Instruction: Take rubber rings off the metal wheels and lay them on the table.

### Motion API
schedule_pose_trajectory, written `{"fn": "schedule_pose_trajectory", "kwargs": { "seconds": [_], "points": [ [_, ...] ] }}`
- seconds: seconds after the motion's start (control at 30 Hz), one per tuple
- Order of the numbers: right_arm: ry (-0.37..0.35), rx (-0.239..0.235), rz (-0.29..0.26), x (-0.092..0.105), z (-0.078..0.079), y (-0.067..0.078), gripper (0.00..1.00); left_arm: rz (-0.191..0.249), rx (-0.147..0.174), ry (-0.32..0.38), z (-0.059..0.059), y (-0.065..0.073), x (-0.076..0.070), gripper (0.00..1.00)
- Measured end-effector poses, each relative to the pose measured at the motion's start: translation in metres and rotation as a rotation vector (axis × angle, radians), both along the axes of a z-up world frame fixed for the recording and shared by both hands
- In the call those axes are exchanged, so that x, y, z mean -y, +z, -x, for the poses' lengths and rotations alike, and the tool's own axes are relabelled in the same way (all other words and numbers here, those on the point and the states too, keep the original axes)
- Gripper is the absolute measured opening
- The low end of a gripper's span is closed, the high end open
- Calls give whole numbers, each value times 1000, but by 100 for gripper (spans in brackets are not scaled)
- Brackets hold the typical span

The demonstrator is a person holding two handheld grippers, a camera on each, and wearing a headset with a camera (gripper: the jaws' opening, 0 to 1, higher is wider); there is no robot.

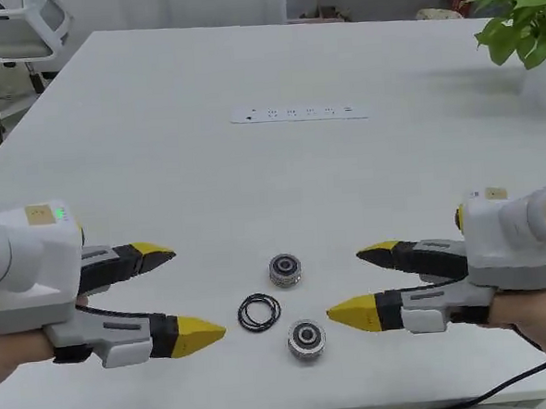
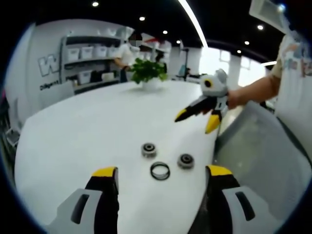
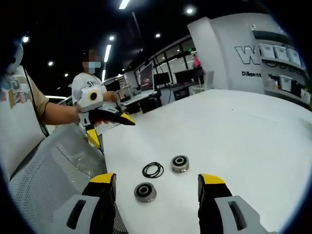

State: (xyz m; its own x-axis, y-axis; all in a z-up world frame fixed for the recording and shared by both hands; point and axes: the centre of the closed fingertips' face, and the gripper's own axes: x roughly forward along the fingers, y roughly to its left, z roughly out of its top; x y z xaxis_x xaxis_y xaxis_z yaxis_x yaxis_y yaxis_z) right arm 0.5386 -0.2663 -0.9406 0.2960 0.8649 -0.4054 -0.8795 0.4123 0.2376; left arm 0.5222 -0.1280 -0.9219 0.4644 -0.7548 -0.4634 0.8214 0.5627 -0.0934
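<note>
On the table (image 1: 252,169): rubber rings (image 1: 259,312) lying loose, nothing gripped

Down by the table's front edge the black rubber rings lie flat and overlapping, between the far wheel (image 1: 284,270) and the near wheel (image 1: 306,340), a bit to their left. Can't tell if either wheel has a ring on it. The left claw (image 1: 195,293) and right claw (image 1: 345,282) hover on either side, both spread wide and holding nothing. A power strip (image 1: 300,113) sits well back.
</note>
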Motion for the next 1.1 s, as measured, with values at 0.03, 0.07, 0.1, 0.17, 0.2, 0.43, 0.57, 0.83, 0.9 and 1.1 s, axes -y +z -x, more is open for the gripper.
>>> {"fn": "schedule_pose_trajectory", "kwargs": {
  "seconds": [0.03, 0.07, 0.1, 0.17, 0.2, 0.43, 0.57, 0.83, 0.9, 1.1],
  "points": [
    [1, 15, 16, 3, 0, 0, 68, 1, 0, 1, 1, 0, 0, 74],
    [1, 30, 27, 4, 1, 0, 70, 3, 1, 3, 2, 1, -1, 74],
    [1, 50, 41, 6, 1, 1, 71, 2, 3, 5, 2, 1, -1, 75],
    [8, 69, 64, 8, 5, 1, 72, -1, 11, 8, 3, 3, -2, 76],
    [7, 79, 70, 9, 6, 2, 73, -2, 17, 9, 4, 5, -1, 76],
    [-13, 106, 77, 11, 13, 9, 76, -23, 50, 2, 10, 11, 1, 81],
    [-13, 136, 114, 15, 17, 7, 78, -33, 62, 13, 13, 14, 0, 82],
    [-17, 164, 142, 20, 17, 6, 80, -44, 68, 49, 15, 13, -7, 84],
    [-21, 163, 139, 20, 18, 6, 81, -45, 69, 55, 15, 13, -8, 85],
    [-27, 169, 147, 22, 20, 5, 81, -50, 72, 72, 16, 13, -12, 87]
  ]
}}
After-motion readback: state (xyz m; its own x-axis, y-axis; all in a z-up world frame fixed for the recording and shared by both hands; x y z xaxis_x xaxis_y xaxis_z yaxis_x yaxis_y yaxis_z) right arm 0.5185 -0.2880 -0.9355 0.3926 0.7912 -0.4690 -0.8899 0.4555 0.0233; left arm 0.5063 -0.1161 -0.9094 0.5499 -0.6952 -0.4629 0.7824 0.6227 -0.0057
